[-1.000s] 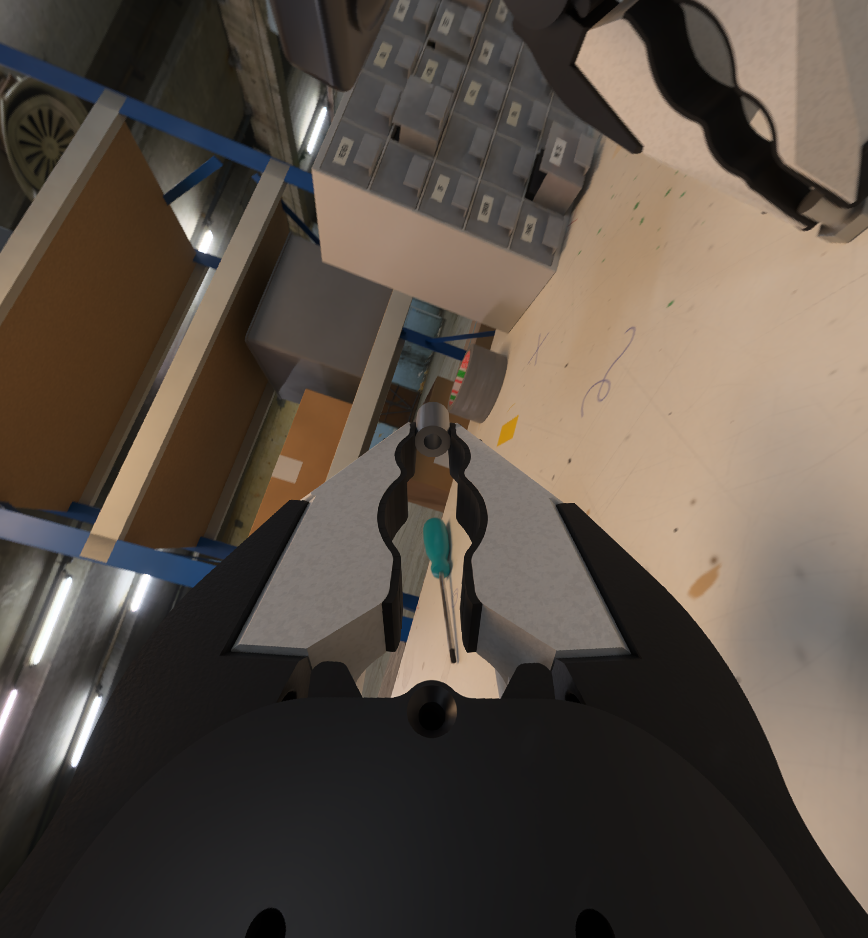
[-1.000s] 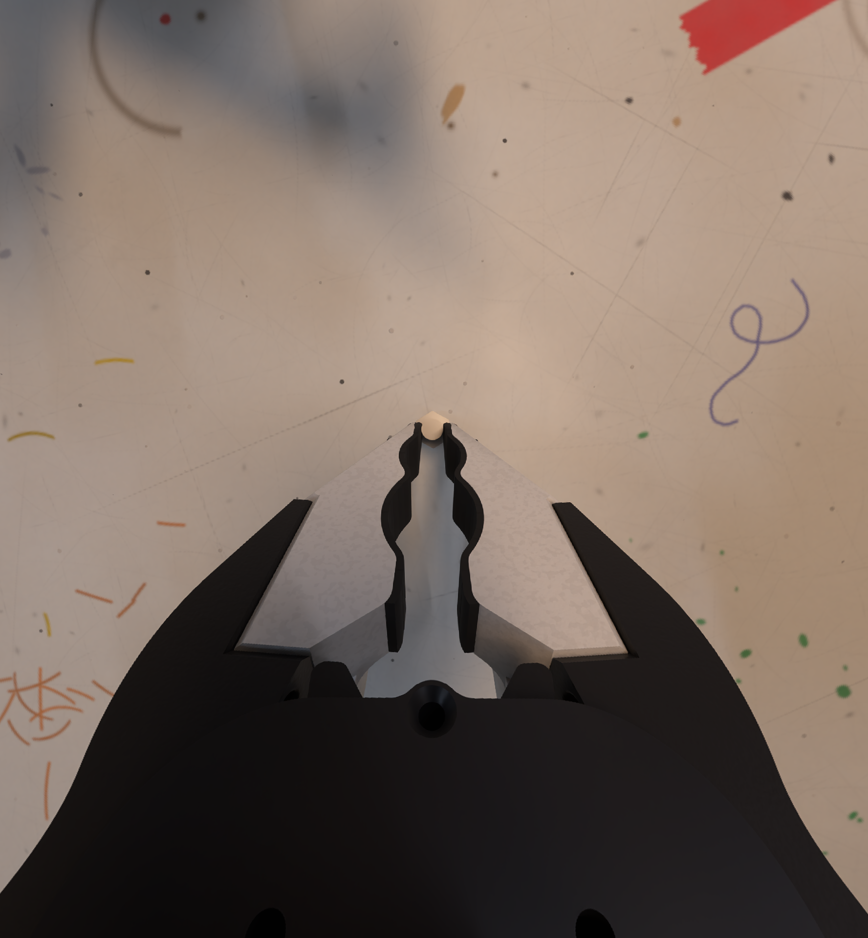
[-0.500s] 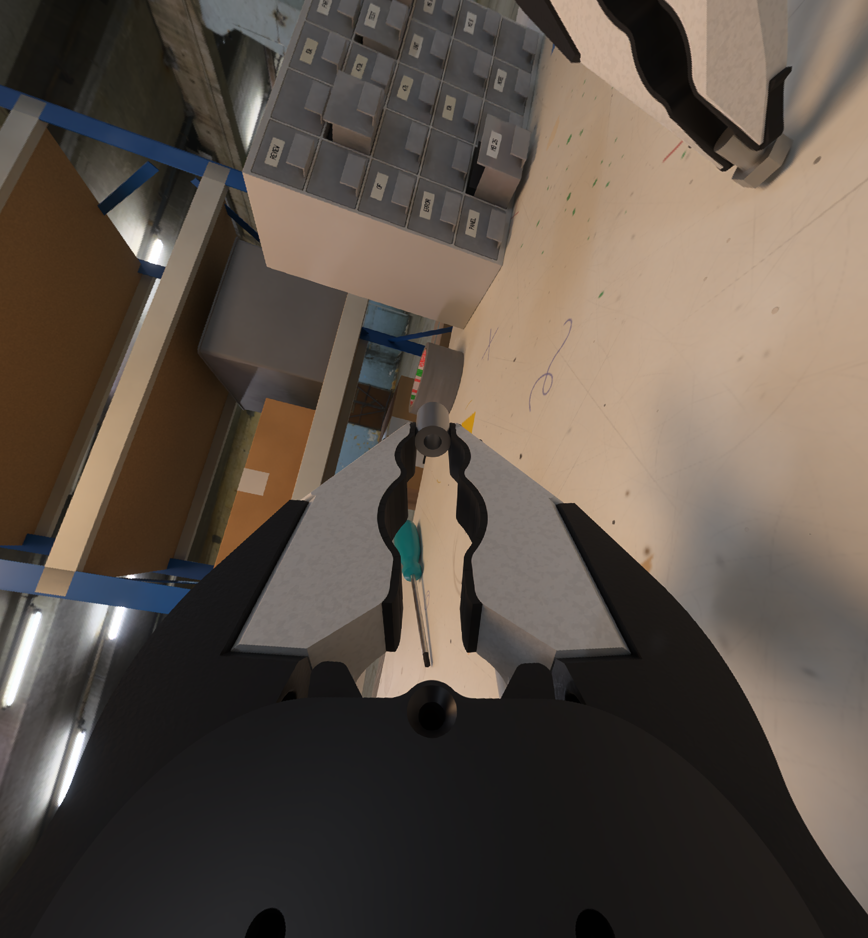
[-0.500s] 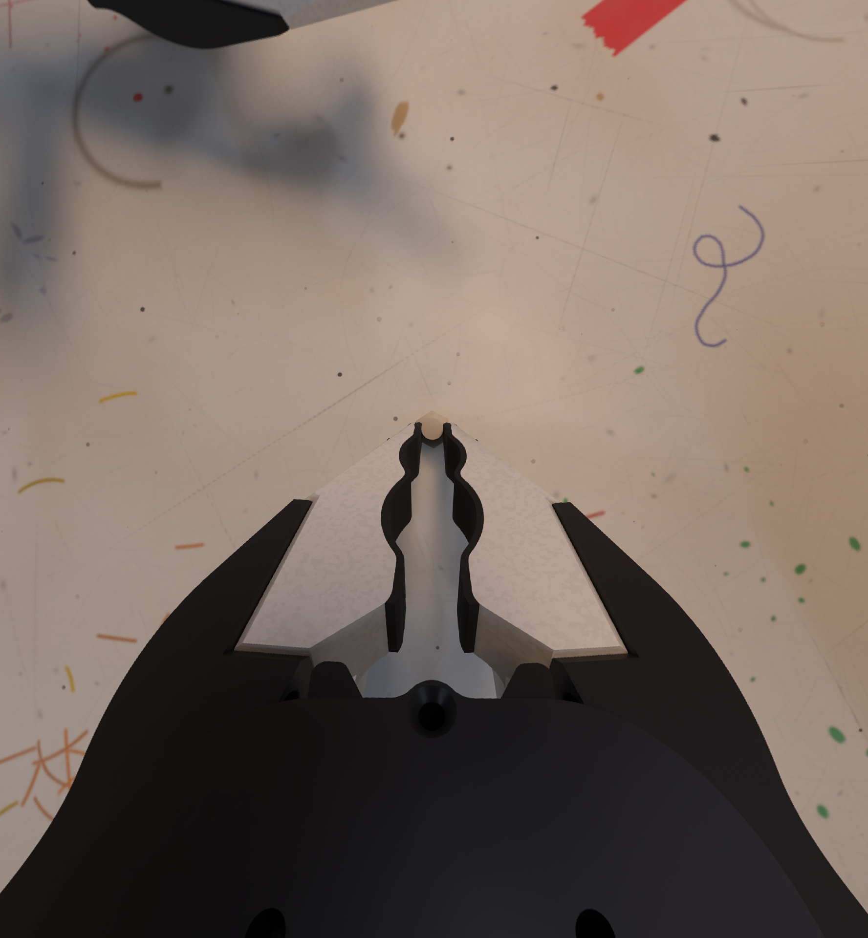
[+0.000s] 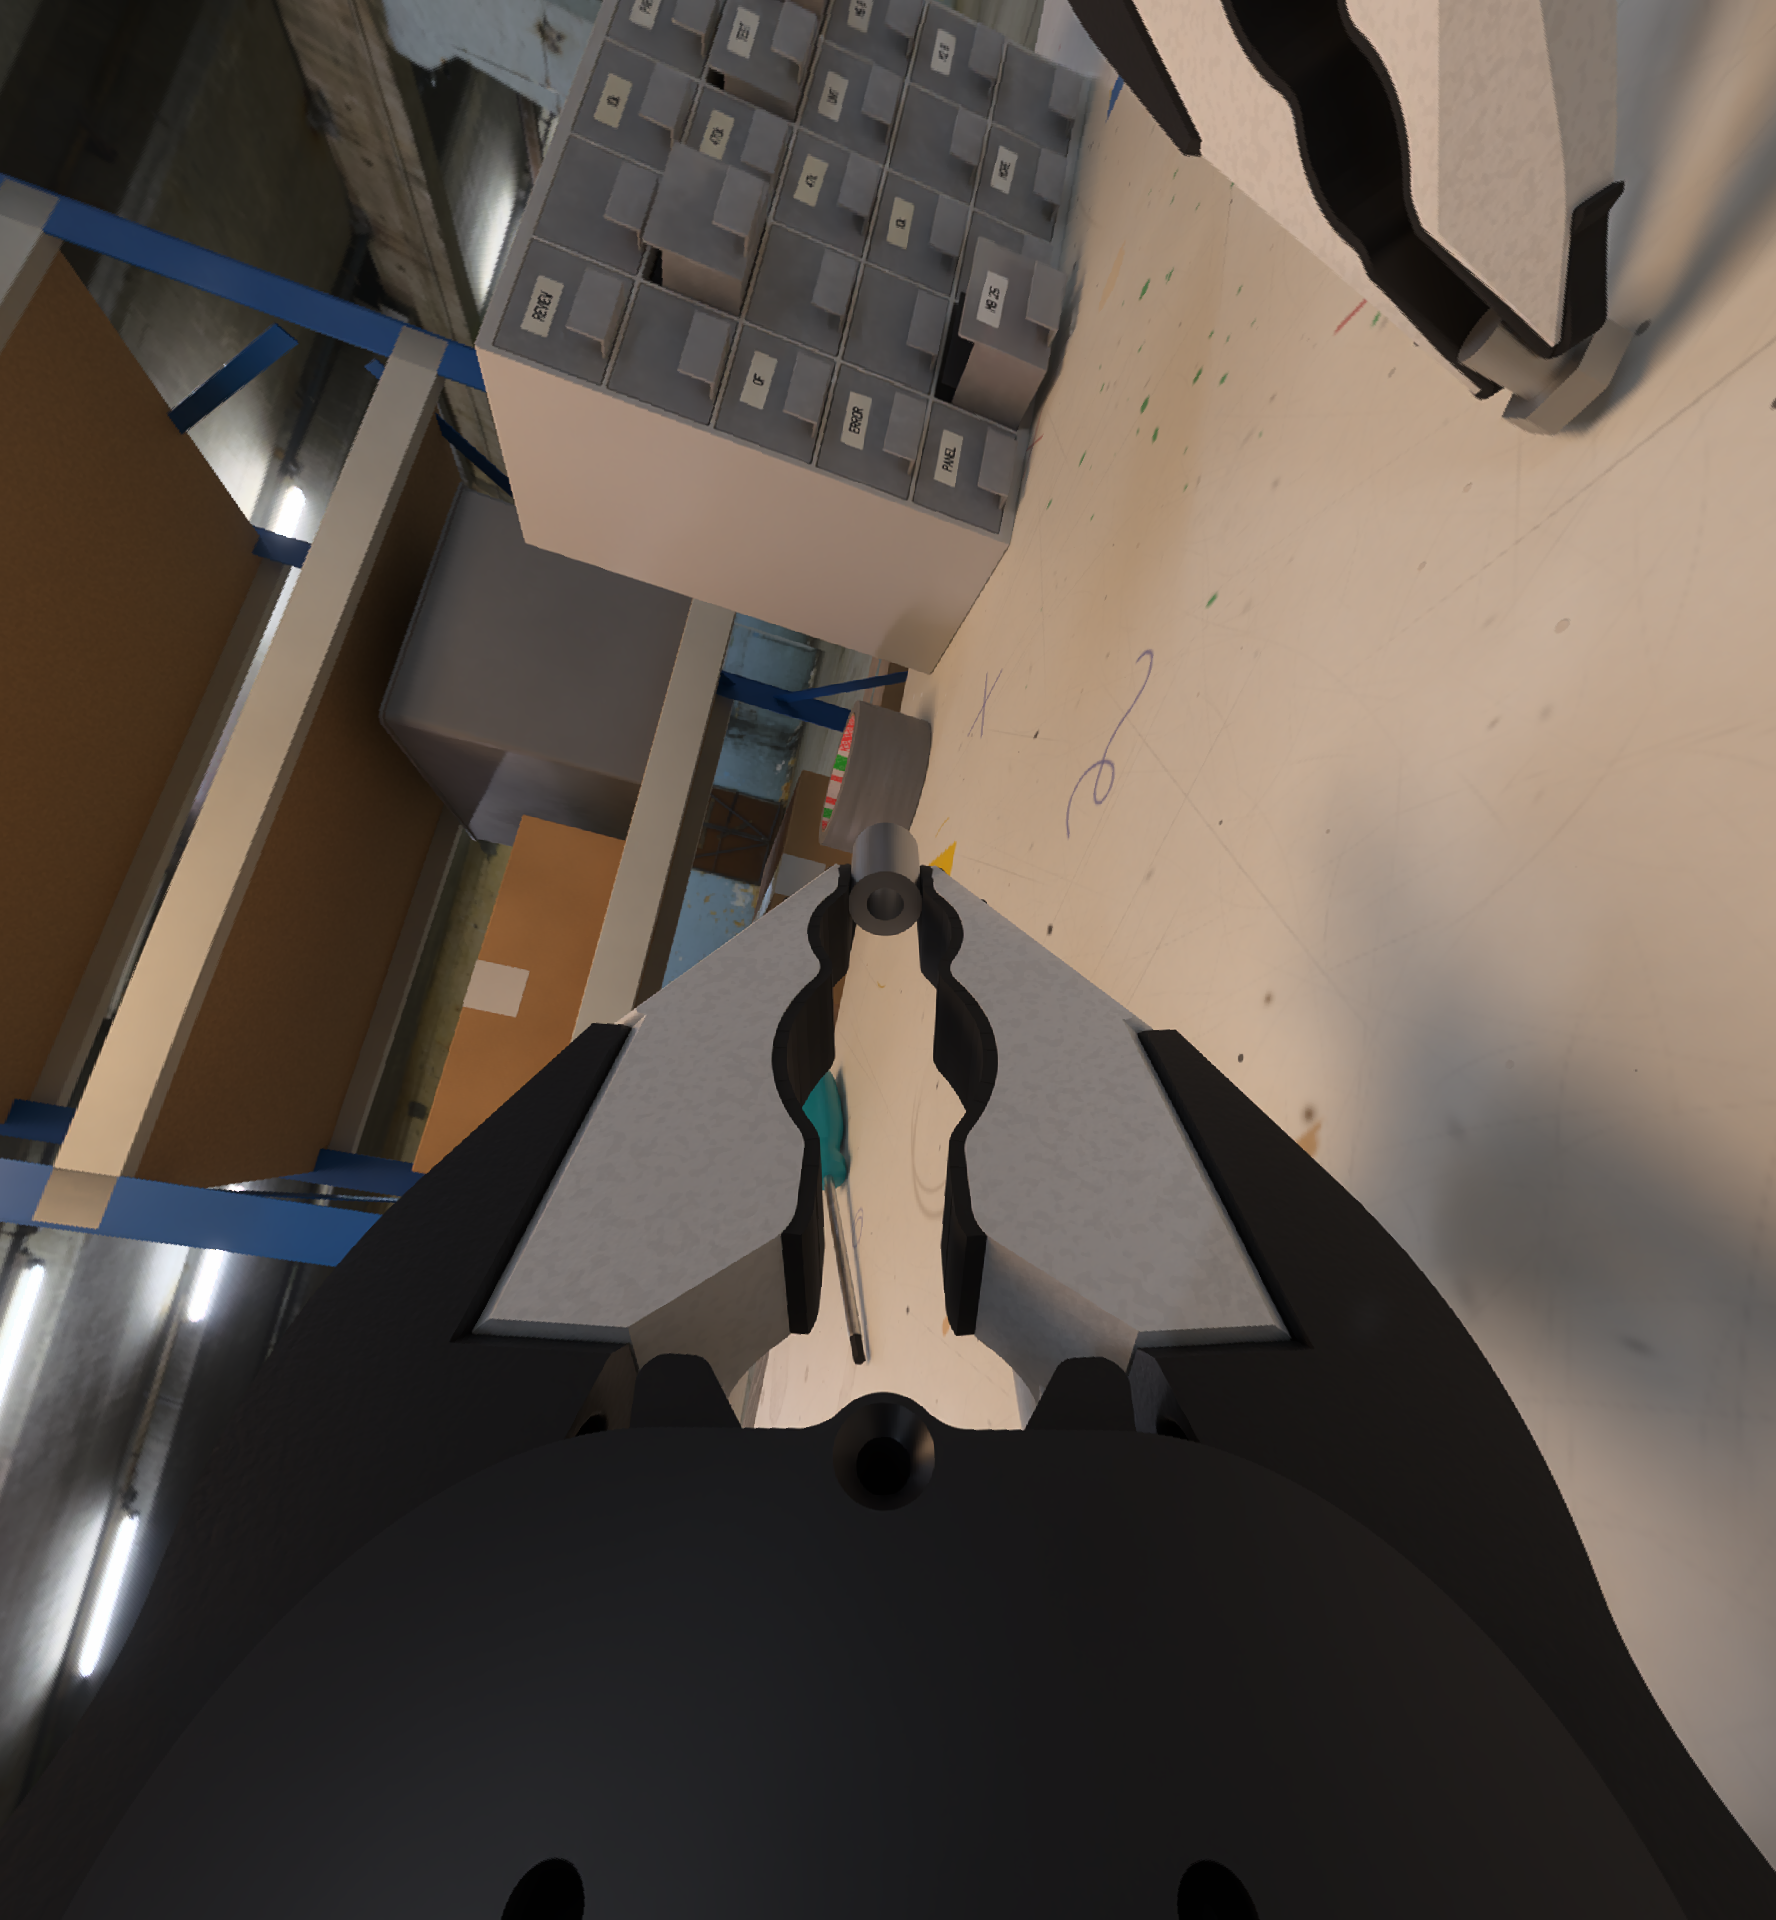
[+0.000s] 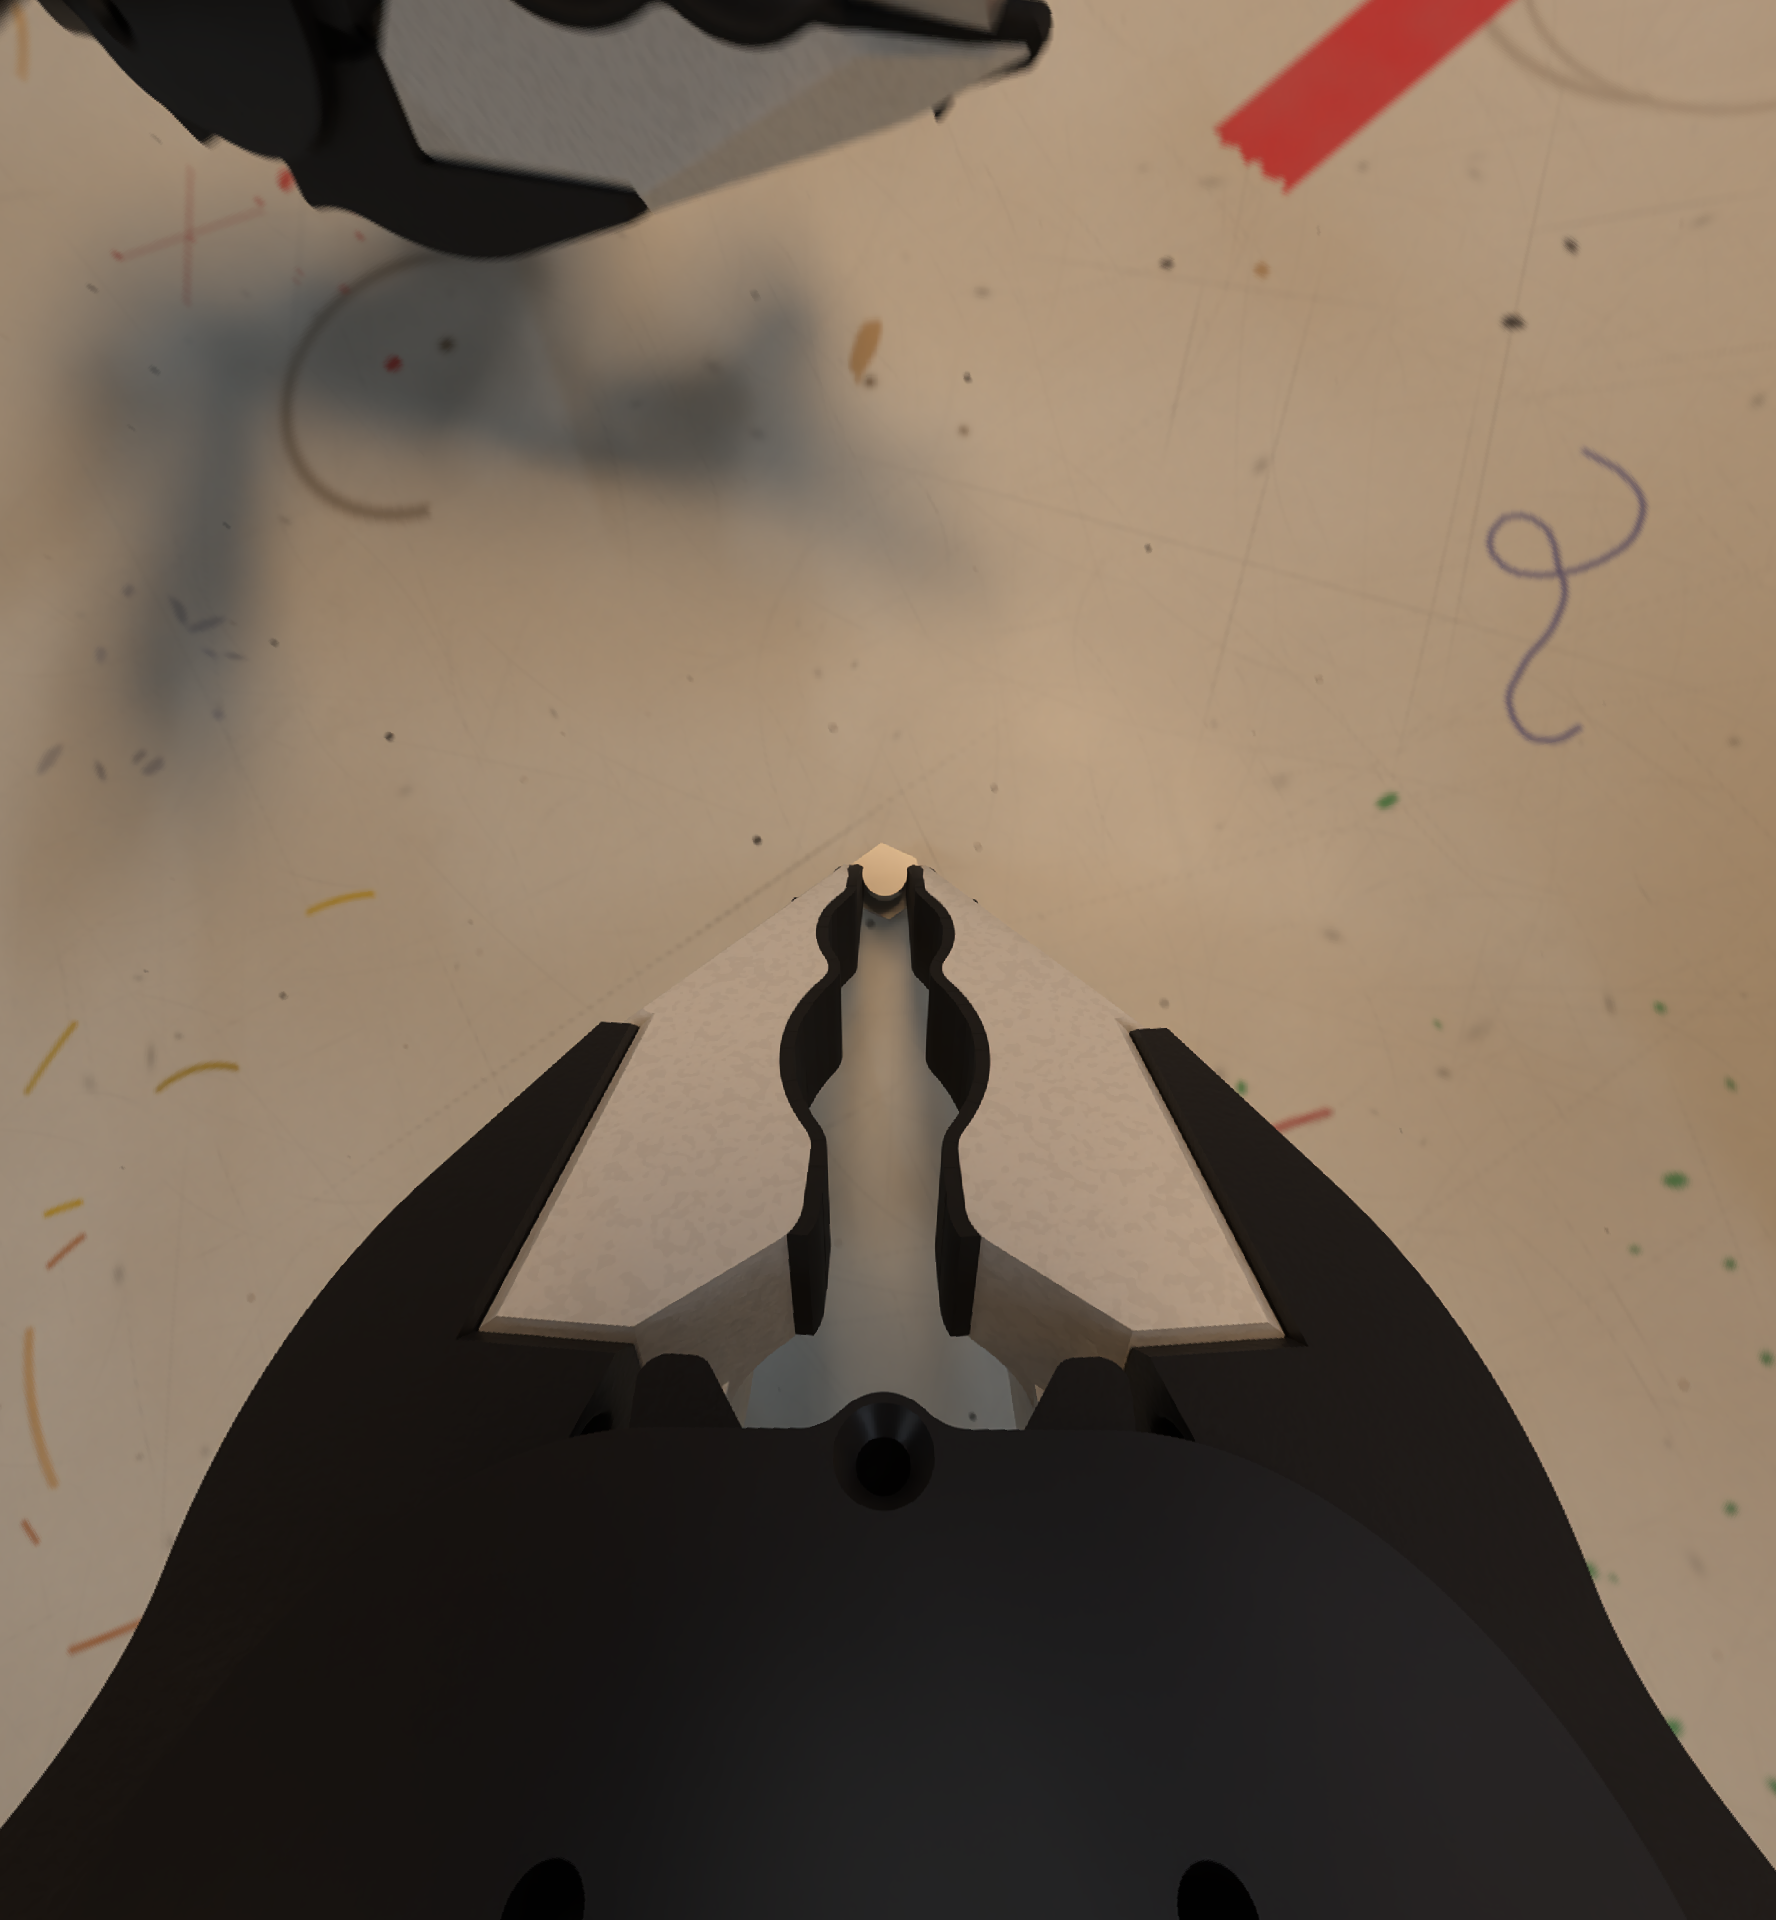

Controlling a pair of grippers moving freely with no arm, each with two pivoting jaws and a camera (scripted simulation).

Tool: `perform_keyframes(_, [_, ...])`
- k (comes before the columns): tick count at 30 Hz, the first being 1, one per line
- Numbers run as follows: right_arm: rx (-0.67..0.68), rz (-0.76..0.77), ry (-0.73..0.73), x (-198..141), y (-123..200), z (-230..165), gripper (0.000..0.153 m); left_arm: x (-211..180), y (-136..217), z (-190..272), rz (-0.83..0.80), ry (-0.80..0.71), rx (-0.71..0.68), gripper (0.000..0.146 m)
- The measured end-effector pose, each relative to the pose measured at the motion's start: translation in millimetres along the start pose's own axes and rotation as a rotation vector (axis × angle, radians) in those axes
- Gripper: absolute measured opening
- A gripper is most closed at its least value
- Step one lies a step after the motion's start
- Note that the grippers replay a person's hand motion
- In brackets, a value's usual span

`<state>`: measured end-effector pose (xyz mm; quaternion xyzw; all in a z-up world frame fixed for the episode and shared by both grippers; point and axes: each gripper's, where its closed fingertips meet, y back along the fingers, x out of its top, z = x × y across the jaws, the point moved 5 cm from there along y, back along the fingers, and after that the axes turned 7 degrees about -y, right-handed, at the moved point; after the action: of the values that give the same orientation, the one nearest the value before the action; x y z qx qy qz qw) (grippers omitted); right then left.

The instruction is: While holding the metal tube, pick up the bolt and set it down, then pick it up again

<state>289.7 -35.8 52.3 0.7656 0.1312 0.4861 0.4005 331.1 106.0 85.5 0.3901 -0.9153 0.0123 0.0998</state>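
- Grey short metal tube (image 5: 884,896) sits clamped at the left gripper (image 5: 885,904) tips.
- Pale hex-headed bolt (image 6: 883,873) is pinched by the right gripper (image 6: 883,883) above the beige tabletop (image 6: 1123,675).

The left gripper (image 5: 885,902) pinches a short grey metal tube (image 5: 883,890) at its fingertips, bore facing the camera. Below lies a teal-handled screwdriver (image 5: 830,1164) on the beige counter (image 5: 1383,779). A grey drawer cabinet (image 5: 790,312) stands along the counter's far edge. The right gripper (image 5: 1528,358) grips a bolt (image 5: 1549,376) against the counter.
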Motion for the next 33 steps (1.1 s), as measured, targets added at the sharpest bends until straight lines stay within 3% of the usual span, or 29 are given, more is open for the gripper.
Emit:
perform_keyframes(23, [-0.043, -0.046, 0.067, 0.7, -2.5, -2.5, 0.008, 0.5, 0.4, 3.0, 0.005, -0.025, -0.019, 0.011])
perform_keyframes(29, [0.08, -0.055, 0.055, 1.8, -6.4, -11.5, 0.008, 0.6, 0.1, 3.8, 0.006, -0.029, -0.024, 0.011])
perform_keyframes(33, [0.013, -0.027, 0.071, 4.3, -3.1, -2.8, 0.008, 0.9, 0.1, 4.4, 0.007, -0.032, -0.028, 0.011])
